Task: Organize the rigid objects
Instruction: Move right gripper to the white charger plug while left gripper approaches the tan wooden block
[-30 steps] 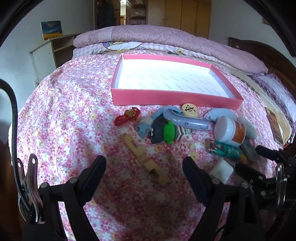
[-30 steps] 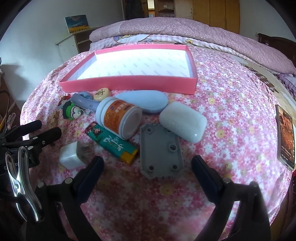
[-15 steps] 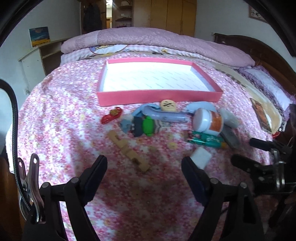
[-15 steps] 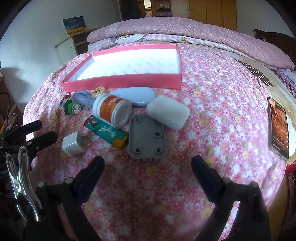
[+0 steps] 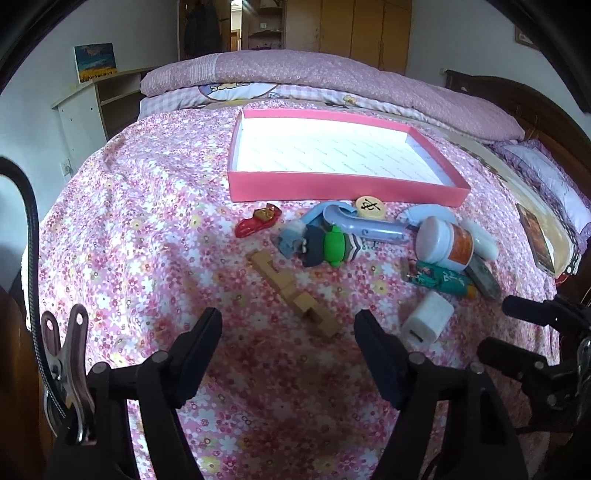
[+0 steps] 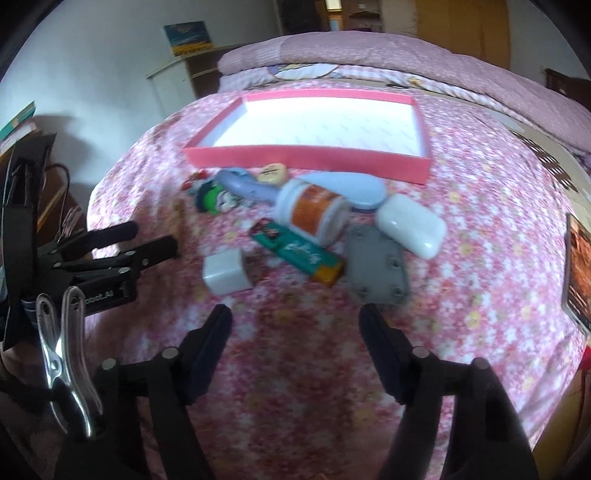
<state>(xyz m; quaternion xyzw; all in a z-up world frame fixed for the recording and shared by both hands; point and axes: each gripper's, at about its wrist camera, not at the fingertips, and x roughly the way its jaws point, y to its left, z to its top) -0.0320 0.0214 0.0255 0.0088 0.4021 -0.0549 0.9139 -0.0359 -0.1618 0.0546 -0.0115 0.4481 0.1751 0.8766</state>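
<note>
Two grippers of yours hover over a bed (image 5: 155, 229) spread with pink flowered cloth: the left gripper (image 5: 288, 328) and right gripper (image 6: 295, 325) are both closing on nothing. Small objects (image 5: 369, 240) lie scattered just before the pink tray (image 5: 343, 192). Beyond stand a folded quilt (image 5: 332, 74), a white shelf (image 5: 81, 114) and wooden wardrobes (image 5: 362, 33).

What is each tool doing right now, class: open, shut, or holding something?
Left tool: jaws closing, nothing between them, holding nothing.
Right tool: jaws closing, nothing between them, holding nothing.
</note>
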